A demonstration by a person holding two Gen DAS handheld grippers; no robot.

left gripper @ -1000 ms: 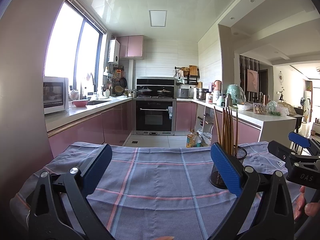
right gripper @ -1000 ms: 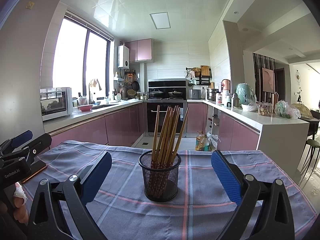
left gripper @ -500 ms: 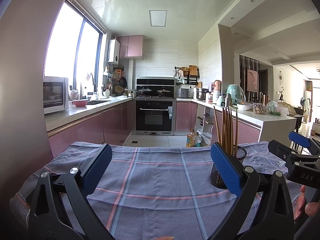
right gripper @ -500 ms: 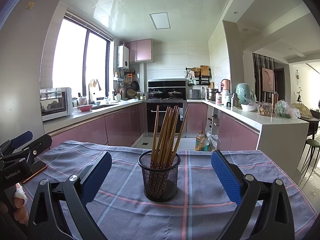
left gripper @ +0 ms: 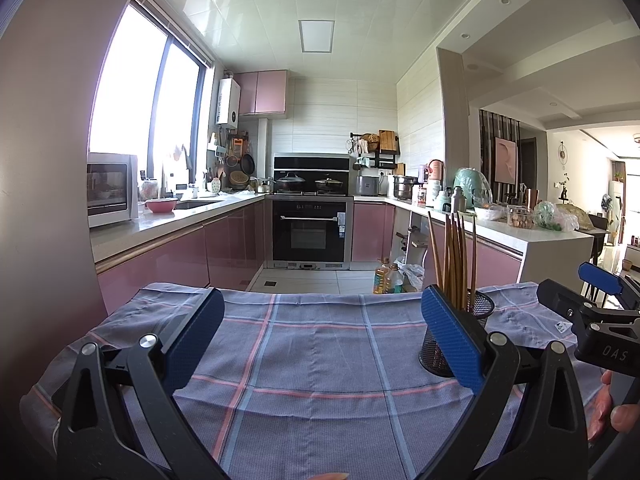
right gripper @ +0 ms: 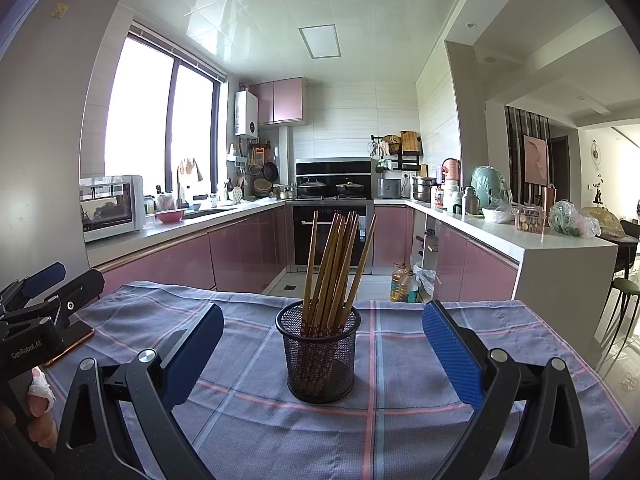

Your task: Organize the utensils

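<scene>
Two tools, both spread wide and holding nothing: my left tool [left gripper: 320,344] hangs over bare cloth left of the mesh cup [right gripper: 319,356], my right tool [right gripper: 322,350] faces the cup squarely. The chopsticks [right gripper: 334,268] stand fanned inside it, mid-desk [right gripper: 400,432]. To lift one cleanly I should pinch a single outlying stick (high up). Only the right view shows the whole cup.

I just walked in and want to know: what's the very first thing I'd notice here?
The bundle of brown chopsticks standing in a black mesh cup in the middle of the checked tablecloth. Next, the blue-padded right tongs, wide open either side of the cup, and the open left tongs beside it.
</scene>
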